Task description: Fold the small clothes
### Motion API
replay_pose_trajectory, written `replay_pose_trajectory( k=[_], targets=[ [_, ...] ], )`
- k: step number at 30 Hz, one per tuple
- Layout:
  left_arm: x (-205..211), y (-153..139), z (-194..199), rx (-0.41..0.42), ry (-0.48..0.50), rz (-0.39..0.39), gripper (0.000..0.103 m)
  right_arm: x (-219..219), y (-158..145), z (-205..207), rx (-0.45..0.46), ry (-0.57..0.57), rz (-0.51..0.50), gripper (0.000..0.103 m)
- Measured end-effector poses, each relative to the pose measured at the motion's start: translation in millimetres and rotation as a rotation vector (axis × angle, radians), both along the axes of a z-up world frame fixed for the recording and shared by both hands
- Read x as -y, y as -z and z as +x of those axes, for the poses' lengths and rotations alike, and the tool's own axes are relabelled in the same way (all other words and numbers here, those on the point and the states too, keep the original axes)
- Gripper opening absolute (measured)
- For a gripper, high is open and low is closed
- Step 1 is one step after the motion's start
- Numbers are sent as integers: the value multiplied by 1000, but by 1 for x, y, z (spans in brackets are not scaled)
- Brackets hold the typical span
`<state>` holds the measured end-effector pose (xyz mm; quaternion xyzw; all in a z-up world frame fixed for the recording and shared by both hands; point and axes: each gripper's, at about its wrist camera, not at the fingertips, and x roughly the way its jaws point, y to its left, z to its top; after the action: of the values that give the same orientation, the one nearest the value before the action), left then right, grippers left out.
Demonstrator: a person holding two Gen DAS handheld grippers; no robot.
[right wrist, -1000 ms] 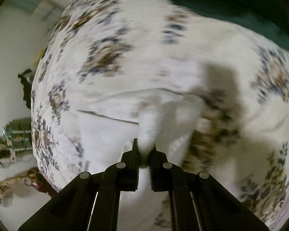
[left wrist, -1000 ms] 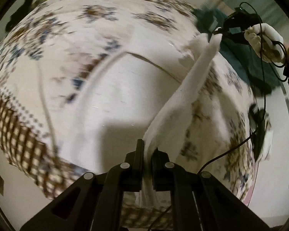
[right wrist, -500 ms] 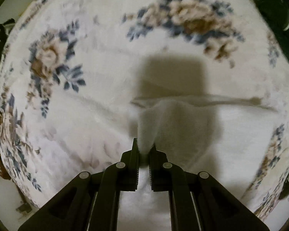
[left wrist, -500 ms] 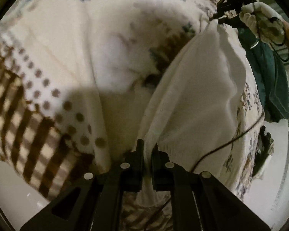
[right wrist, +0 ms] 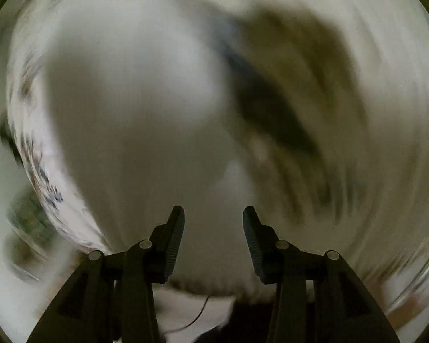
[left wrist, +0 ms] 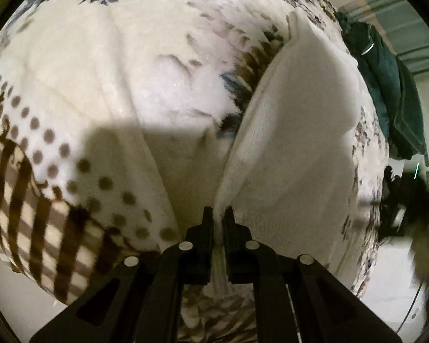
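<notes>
Right now the left gripper (left wrist: pixel 220 214) is pinching an edge of the white knitted garment (left wrist: pixel 294 148), which is lying folded over on the floral blanket (left wrist: pixel 128 65). The right gripper (right wrist: pixel 213 218) is showing its fingers apart and empty in a blurred view. Judging by this, a fold is being laid; next the left should let go and smooth. No writing is readable.

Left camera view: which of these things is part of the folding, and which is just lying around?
Part of the job:
- white knit garment, pinched in the shut left gripper
- right gripper, open with nothing between its fingers
- floral blanket it is being folded on

Just lying about:
- dark green clothing at the blanket's far right edge
</notes>
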<state>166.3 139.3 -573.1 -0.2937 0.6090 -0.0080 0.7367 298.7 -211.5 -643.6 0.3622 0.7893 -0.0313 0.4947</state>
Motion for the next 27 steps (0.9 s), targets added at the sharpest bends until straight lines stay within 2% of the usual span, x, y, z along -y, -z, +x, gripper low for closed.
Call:
replay_pose_trajectory(
  k=[1, 2, 4, 6, 7, 8, 9, 11, 13, 16, 19, 22, 25, 27],
  targets=[
    [1, 0, 0, -2, 2, 7, 5, 14, 19, -33, -37, 128, 65, 46],
    [1, -1, -1, -3, 5, 15, 5, 19, 31, -51, -50, 204, 104, 50],
    [3, -1, -1, -11, 14, 31, 5, 21, 57, -87, -69, 347, 210, 53],
    [5, -3, -1, -17, 29, 61, 5, 18, 70, -104, -38, 443, 284, 53],
    [8, -4, 1, -18, 36, 73, 5, 19, 70, -111, 20, 496, 293, 50],
    [10, -5, 2, -19, 49, 90, 5, 20, 66, -113, 72, 511, 281, 23],
    [11, -6, 2, -20, 59, 109, 5, 20, 59, -115, 122, 496, 252, 10],
    [10, -9, 2, -20, 65, 124, 5, 20, 43, -125, 170, 468, 199, 9],
    [11, -15, 3, -16, 69, 142, 5, 21, 29, -139, 181, 409, 138, 7],
    [6, -19, -2, -10, 77, 181, 4, 20, 14, -163, 171, 317, 66, 6],
    [2, -18, -5, -13, 59, 192, 4, 17, 3, -178, 172, 233, 41, 5],
    [1, -13, -9, -17, 62, 174, 4, 4, 0, -191, 162, 155, 31, 5],
    [3, -10, -9, -12, 58, 125, 6, -4, 17, -200, 126, 105, -11, 4],
    [6, -4, -7, -27, 48, 102, 6, -2, 23, -193, 119, 122, -2, 3]
  ],
)
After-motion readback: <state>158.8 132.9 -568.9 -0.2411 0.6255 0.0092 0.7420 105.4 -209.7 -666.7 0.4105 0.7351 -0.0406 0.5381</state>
